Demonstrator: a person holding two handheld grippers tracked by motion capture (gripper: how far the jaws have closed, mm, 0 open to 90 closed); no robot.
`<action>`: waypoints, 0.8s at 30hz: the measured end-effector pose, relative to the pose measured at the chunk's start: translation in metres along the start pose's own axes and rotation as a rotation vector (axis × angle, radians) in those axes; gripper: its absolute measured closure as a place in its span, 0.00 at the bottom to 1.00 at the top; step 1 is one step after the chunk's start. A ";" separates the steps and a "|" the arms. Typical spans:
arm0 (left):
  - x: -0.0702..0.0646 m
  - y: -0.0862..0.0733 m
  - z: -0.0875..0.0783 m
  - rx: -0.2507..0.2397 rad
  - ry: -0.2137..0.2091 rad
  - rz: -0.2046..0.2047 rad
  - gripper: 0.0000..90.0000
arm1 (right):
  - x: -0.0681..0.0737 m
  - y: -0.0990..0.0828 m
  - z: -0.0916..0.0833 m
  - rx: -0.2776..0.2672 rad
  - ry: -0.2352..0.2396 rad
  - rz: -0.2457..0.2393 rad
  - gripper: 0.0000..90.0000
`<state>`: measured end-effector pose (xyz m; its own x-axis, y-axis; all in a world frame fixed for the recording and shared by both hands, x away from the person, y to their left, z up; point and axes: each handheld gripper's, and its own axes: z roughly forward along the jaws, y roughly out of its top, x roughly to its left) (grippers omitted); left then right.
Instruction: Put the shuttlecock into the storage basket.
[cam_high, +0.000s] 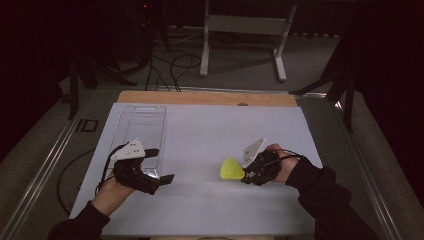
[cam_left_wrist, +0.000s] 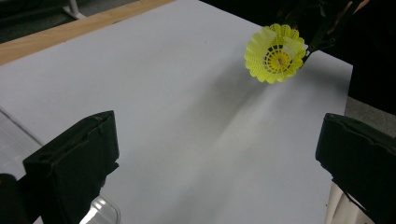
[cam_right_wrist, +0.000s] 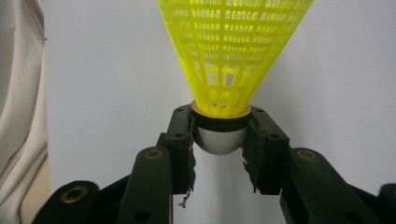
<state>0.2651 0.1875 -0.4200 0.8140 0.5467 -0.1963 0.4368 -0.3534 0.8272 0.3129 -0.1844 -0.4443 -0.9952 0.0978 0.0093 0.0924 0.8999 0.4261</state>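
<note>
A yellow plastic shuttlecock (cam_high: 231, 169) is held off the white table sheet (cam_high: 210, 200), skirt pointing left. My right gripper (cam_high: 246, 176) is shut on its silver cork (cam_right_wrist: 218, 139), both pads (cam_right_wrist: 184, 140) pressing the black band below the skirt (cam_right_wrist: 231, 51). From the left gripper view the shuttlecock (cam_left_wrist: 275, 53) faces me open end on, at the upper right. My left gripper (cam_high: 161, 165) hovers at the left of the table, jaws wide apart with nothing between them; its black pads (cam_left_wrist: 77, 161) frame bare white sheet.
A clear plastic tray (cam_high: 141, 125) lies flat on the left side of the sheet, just beyond the left gripper. A wooden table edge (cam_high: 205, 97) runs along the far side. White frame legs (cam_high: 242, 30) and cables stand on the floor behind.
</note>
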 end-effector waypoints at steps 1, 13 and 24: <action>0.000 0.000 0.000 0.000 0.000 0.000 0.00 | 0.000 0.000 0.000 0.000 0.000 0.000 0.73; 0.004 0.029 0.018 0.067 -0.064 -0.027 0.00 | 0.002 0.010 -0.001 -0.010 0.009 -0.026 0.73; 0.005 0.044 0.045 0.132 -0.109 -0.085 0.00 | 0.006 0.019 -0.001 -0.026 0.016 -0.044 0.73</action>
<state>0.3062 0.1406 -0.4081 0.8057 0.4958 -0.3241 0.5462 -0.4102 0.7303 0.3089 -0.1669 -0.4347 -0.9986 0.0520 0.0042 0.0483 0.8920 0.4495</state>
